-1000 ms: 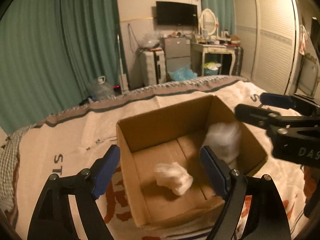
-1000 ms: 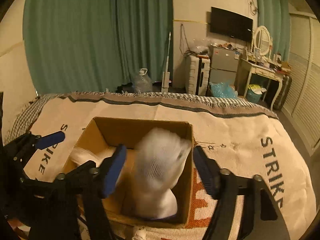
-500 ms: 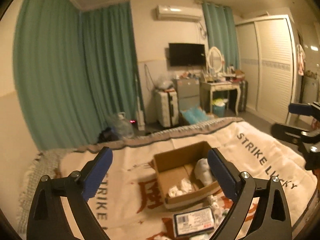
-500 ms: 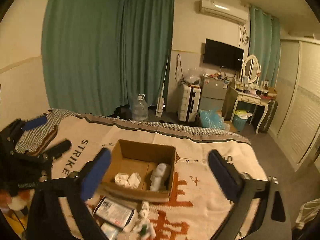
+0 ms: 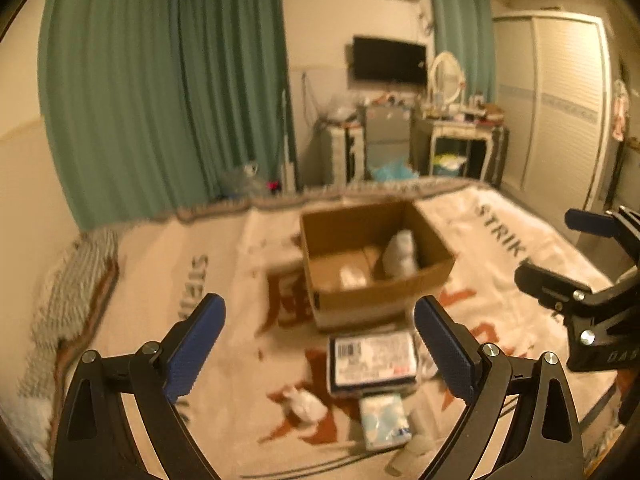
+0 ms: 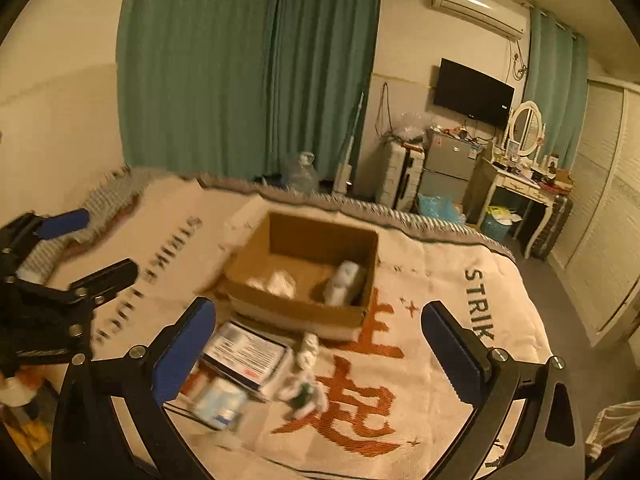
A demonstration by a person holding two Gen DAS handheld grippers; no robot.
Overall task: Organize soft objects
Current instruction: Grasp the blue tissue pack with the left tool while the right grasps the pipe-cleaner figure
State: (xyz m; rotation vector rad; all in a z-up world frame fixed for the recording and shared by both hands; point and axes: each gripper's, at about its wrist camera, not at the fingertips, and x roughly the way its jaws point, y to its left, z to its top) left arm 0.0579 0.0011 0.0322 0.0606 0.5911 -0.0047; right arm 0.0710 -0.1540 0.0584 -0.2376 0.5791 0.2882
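Observation:
An open cardboard box (image 5: 384,300) (image 6: 296,312) stands on the bed blanket. Inside it lie a crumpled white cloth (image 5: 352,278) (image 6: 278,282) and an upright white roll (image 5: 400,252) (image 6: 342,278). In front of the box lie a dark flat packet (image 5: 372,356) (image 6: 246,354), a pale blue pack (image 5: 384,420) (image 6: 220,400) and small white soft items (image 5: 306,402) (image 6: 306,376). My left gripper (image 5: 320,350) is open and empty, above and in front of the box. My right gripper (image 6: 320,354) is open and empty, to the right of the left one.
The cream blanket (image 5: 160,280) with orange characters and "STRIKE" lettering covers the bed. Green curtains (image 5: 160,100), a television (image 5: 390,60), a dressing table (image 5: 460,132) and a wardrobe (image 5: 560,100) stand beyond the bed's far edge.
Both grippers pulled back and up from the box, then came a little closer again. The white roll, dropped a second ago, now rests in the box.

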